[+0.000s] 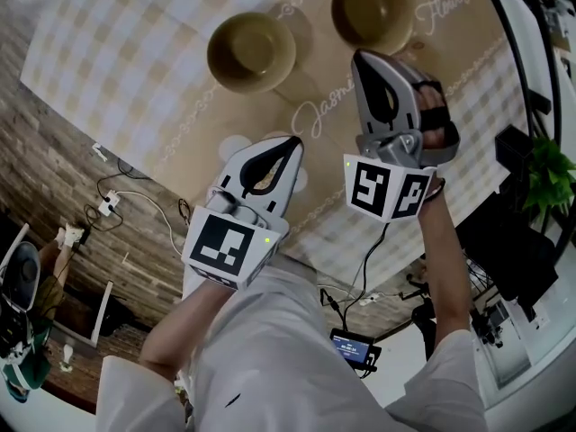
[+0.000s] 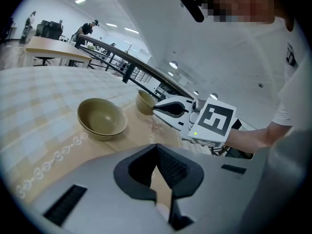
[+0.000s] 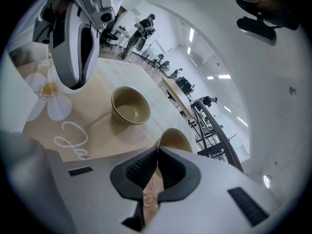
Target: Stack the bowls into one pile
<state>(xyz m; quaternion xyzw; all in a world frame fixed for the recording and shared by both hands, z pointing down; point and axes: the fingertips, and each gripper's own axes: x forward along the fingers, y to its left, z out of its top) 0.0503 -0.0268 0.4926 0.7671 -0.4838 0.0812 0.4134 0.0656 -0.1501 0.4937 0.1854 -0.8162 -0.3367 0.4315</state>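
Note:
Two olive-green bowls stand apart and upright on the table, the left bowl (image 1: 251,52) and the right bowl (image 1: 373,12). My left gripper (image 1: 295,140) hovers over the cloth below the left bowl, shut and empty. My right gripper (image 1: 358,55) is just below the right bowl, shut with nothing in it. In the left gripper view the left bowl (image 2: 102,117) lies ahead, and the right bowl (image 2: 145,103) sits behind the right gripper (image 2: 170,106). In the right gripper view the left bowl (image 3: 130,105) is ahead, and the right bowl (image 3: 174,140) is half hidden by my jaws.
A checked tablecloth (image 1: 135,43) with a beige runner, script lettering and a white flower print (image 3: 48,94) covers the table. Below the table edge lie cables and a power strip (image 1: 108,203). A green plant (image 1: 544,174) and dark equipment stand at the right.

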